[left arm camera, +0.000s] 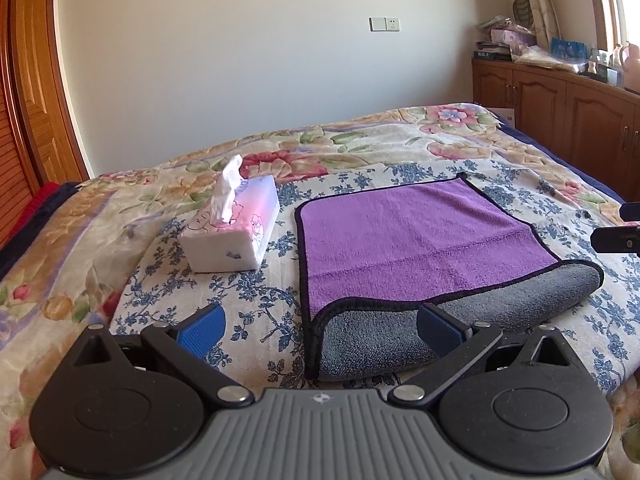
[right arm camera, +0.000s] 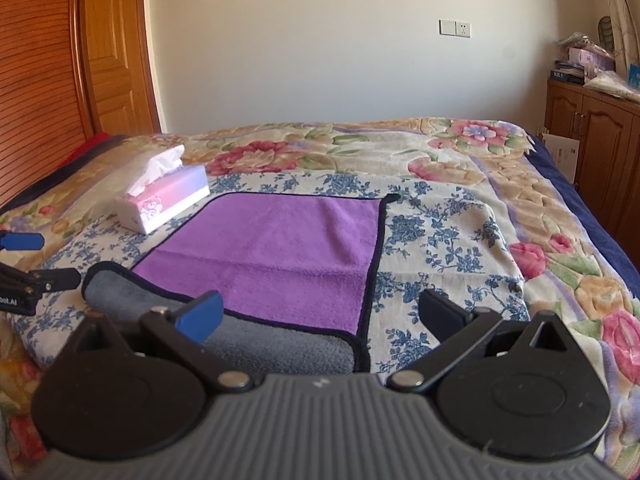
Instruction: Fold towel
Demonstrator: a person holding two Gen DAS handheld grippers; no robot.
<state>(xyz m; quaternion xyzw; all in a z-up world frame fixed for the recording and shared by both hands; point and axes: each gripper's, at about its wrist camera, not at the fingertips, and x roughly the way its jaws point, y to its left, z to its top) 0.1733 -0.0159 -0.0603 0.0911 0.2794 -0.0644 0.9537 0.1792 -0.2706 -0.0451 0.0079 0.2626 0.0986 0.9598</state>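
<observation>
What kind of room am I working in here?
Most likely a home bedroom: the purple towel lies on a bed with a floral blanket, a tissue box beside it, wooden cabinets along the wall.

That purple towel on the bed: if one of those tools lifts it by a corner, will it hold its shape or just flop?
Probably flop. The purple towel has its near edge already curled over, grey underside up, so it bends easily. Its fleecy pile looks grippy rather than slippery, so the open left tool should hold it. It looks thin, so likely light.
</observation>
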